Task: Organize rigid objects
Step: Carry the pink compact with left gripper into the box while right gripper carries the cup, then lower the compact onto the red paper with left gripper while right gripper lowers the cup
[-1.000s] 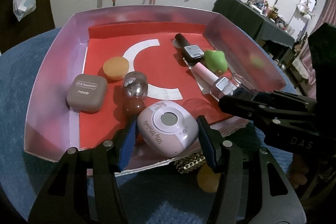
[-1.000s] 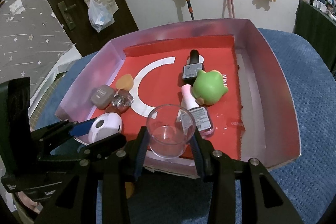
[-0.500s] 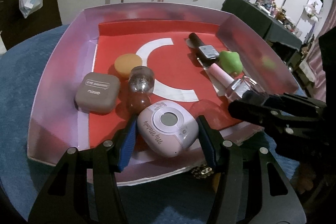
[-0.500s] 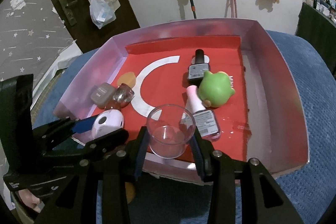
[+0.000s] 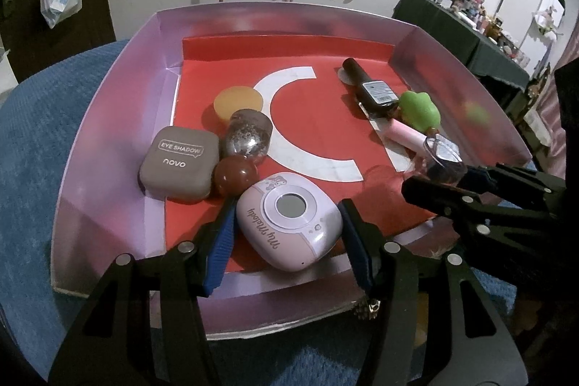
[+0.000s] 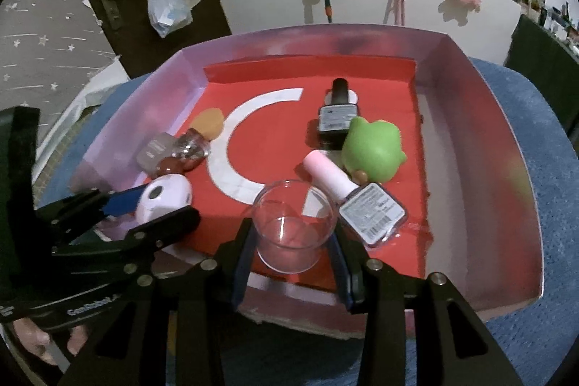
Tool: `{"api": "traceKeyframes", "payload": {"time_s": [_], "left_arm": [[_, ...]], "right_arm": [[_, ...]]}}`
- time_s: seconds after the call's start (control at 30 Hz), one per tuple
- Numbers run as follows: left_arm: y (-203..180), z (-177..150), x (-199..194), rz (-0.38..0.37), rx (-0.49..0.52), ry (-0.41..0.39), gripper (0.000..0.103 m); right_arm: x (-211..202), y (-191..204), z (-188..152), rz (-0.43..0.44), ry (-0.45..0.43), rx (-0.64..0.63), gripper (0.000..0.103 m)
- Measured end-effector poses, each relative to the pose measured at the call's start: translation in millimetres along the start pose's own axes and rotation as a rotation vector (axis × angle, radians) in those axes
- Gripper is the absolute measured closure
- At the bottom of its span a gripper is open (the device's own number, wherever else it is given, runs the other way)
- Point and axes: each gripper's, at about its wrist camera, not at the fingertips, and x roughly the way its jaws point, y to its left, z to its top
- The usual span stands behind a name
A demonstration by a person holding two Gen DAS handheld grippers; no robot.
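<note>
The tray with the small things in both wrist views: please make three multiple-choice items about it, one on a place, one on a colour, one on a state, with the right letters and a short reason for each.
1. Where does the green frog toy lie?
A. outside the tray on the blue cloth
B. in the tray, beside the dark bottle
C. on top of the eye shadow case

2. What colour is the tray's floor sheet?
A. red with a white curved mark
B. plain yellow
C. black with stripes

3. What is the state of the right gripper?
A. wide open over nothing
B. shut on the clear cup
C. shut on the pink bottle

Answers:
1 B, the frog touches the dark bottle's base inside the tray.
2 A, a white arc crosses the red sheet.
3 B, both pads press on the cup's sides.
</note>
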Motion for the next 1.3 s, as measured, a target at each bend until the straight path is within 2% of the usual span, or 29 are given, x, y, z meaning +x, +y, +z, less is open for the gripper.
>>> {"api": "traceKeyframes", "payload": {"time_s": [0.13, 0.3, 1.3], "left_arm": [[-3, 1, 3, 0.009, 0.002, -0.004, 0.049], [-9, 0, 6, 0.035, 0.013, -0.008, 0.049], [-12, 2, 7, 0.063, 0.031, -0.006, 0.049]], "right_arm": [[1, -6, 2, -0.079, -0.023, -0.002, 0.061], [4, -9, 3, -0.113, -0.030, -0.005, 0.061], [9, -9, 0, -0.120, -0.018, -0.009, 0.061]]}}
